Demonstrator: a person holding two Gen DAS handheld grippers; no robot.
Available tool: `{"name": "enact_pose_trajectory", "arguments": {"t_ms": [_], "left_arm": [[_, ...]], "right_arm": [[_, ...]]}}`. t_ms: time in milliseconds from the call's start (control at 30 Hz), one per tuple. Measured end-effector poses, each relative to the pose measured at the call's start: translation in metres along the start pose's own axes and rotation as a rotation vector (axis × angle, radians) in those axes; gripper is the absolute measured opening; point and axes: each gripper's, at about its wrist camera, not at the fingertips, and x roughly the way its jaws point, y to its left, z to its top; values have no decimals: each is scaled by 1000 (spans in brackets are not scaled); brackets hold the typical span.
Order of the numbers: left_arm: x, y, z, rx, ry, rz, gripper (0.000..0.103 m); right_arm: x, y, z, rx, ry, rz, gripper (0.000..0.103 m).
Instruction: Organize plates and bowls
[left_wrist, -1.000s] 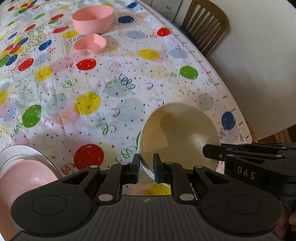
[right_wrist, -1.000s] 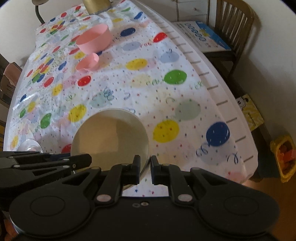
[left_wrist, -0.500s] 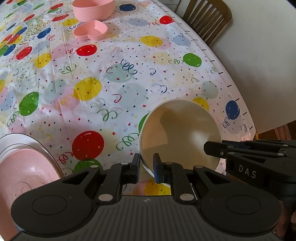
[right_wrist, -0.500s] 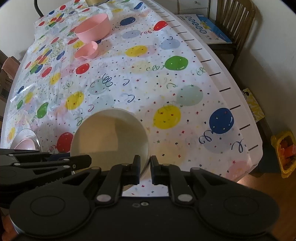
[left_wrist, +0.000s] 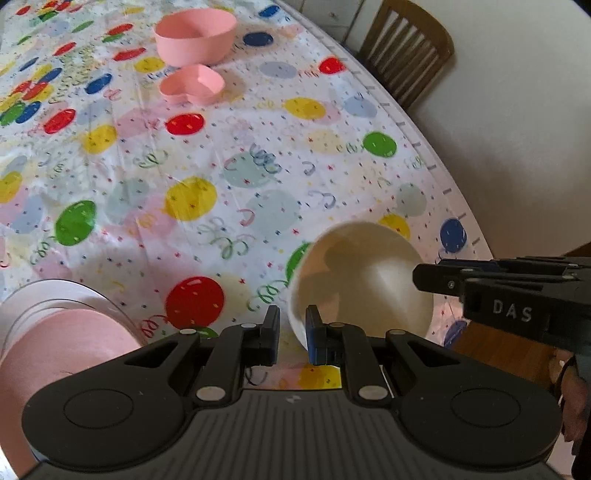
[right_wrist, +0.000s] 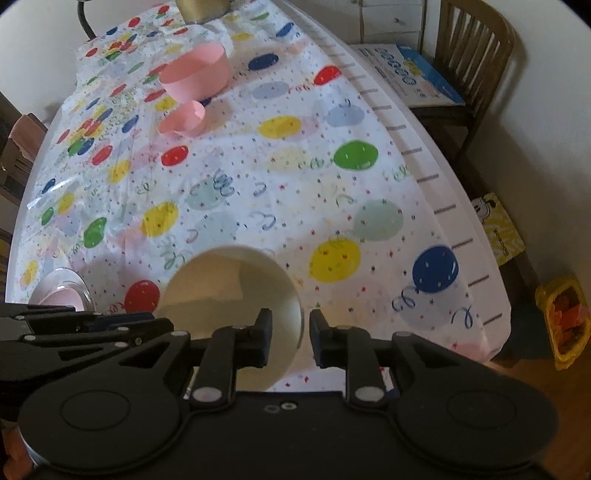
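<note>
A cream bowl (left_wrist: 369, 280) hangs tilted over the near edge of the balloon-print table (left_wrist: 258, 177). My left gripper (left_wrist: 291, 332) is shut on the bowl's left rim. In the right wrist view the same cream bowl (right_wrist: 229, 291) has its right rim between the jaws of my right gripper (right_wrist: 290, 334). Those jaws are opening, and the outer pad stands clear of the rim. A pink bowl (left_wrist: 195, 35) and a pink heart-shaped dish (left_wrist: 192, 86) sit at the far end. A pink plate (left_wrist: 55, 350) lies on a clear glass plate at the near left.
A wooden chair (right_wrist: 476, 55) with a blue-and-white book (right_wrist: 413, 74) on its seat stands past the table's right edge. On the floor to the right are a yellow bin (right_wrist: 565, 321) and a yellow booklet (right_wrist: 498, 229). A gold object (right_wrist: 201, 9) sits at the far end.
The right gripper's jaws have spread apart around the bowl's rim. The left gripper keeps its grip, and the bowl now looks more tilted.
</note>
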Motion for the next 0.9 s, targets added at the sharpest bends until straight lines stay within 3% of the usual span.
{"name": "enact_pose_trajectory", "arguments": {"t_ms": [433, 500, 600, 667, 800, 900], "left_arm": [[-32, 21, 35, -21, -131, -5, 14], [-38, 24, 44, -33, -156, 5, 20], [-46, 31, 58, -60, -200, 25, 38], [-53, 36, 68, -74, -237, 50, 58], [-61, 47, 88, -101, -283, 83, 59], [-61, 55, 102, -125, -307, 114, 59]], "right_arm": [[-21, 19, 46, -96, -83, 11, 31], [-23, 22, 56, -112, -95, 16, 33], [-26, 27, 72, -133, -115, 27, 36], [-28, 30, 85, -153, -131, 33, 38], [-30, 36, 109, -189, -161, 45, 42], [-29, 40, 129, -210, -186, 49, 51]]}}
